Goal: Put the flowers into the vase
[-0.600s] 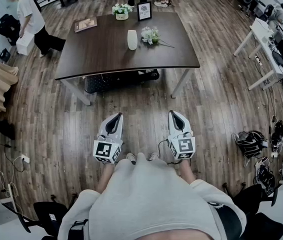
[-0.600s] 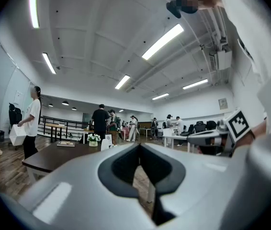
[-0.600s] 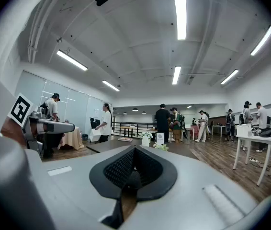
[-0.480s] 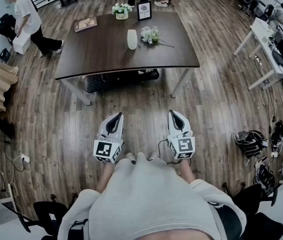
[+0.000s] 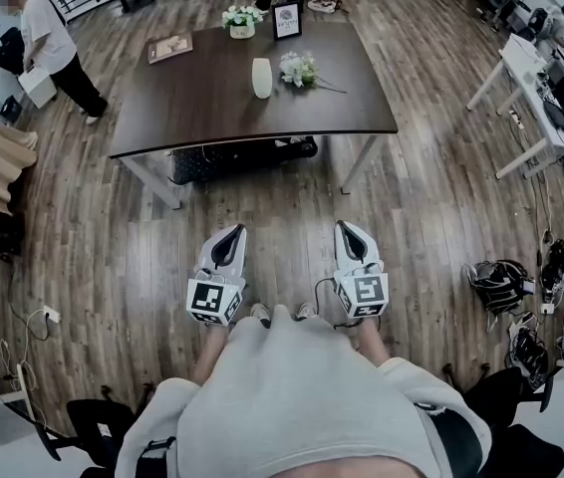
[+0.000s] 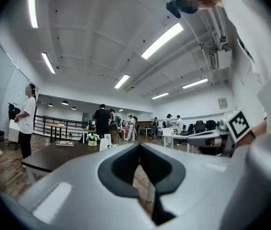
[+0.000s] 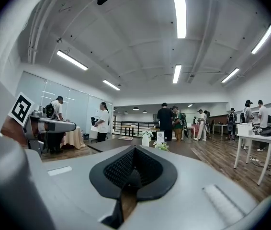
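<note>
A white vase (image 5: 262, 78) stands upright on the dark table (image 5: 212, 118) ahead of me. A bunch of white flowers (image 5: 300, 71) lies on the tabletop just right of it. In the right gripper view the vase (image 7: 145, 140) and the flowers (image 7: 161, 146) show small in the distance. My left gripper (image 5: 232, 231) and right gripper (image 5: 348, 228) are held side by side over the wooden floor, well short of the table, both shut and empty. The left gripper (image 6: 138, 146) and the right gripper (image 7: 134, 150) show their jaws closed together.
A small potted flower arrangement (image 5: 242, 22), a framed sign (image 5: 288, 20) and a flat board (image 5: 170, 47) sit at the table's far side. A person (image 5: 48, 46) in white walks at the far left. White desks (image 5: 526, 88) and bags (image 5: 501, 282) line the right.
The person at the far left has walked further left and away. Both grippers have stayed where they were.
</note>
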The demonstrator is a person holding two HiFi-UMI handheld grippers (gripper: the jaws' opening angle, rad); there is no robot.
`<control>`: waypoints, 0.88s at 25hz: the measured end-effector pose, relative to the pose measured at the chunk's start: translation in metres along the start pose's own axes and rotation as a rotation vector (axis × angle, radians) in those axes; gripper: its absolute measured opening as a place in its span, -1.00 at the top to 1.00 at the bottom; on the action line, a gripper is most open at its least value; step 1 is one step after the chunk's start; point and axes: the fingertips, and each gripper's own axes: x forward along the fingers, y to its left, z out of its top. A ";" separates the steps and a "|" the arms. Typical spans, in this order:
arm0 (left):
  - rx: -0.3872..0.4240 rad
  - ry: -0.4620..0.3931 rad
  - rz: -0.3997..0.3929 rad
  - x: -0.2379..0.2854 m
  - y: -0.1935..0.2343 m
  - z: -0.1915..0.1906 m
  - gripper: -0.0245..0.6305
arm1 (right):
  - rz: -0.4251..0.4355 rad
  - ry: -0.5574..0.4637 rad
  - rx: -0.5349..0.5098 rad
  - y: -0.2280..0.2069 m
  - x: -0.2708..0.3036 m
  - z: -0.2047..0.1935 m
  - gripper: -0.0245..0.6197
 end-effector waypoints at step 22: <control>0.036 0.003 0.044 0.047 -0.053 0.002 0.89 | 0.068 -0.013 0.062 -0.070 -0.014 -0.013 0.92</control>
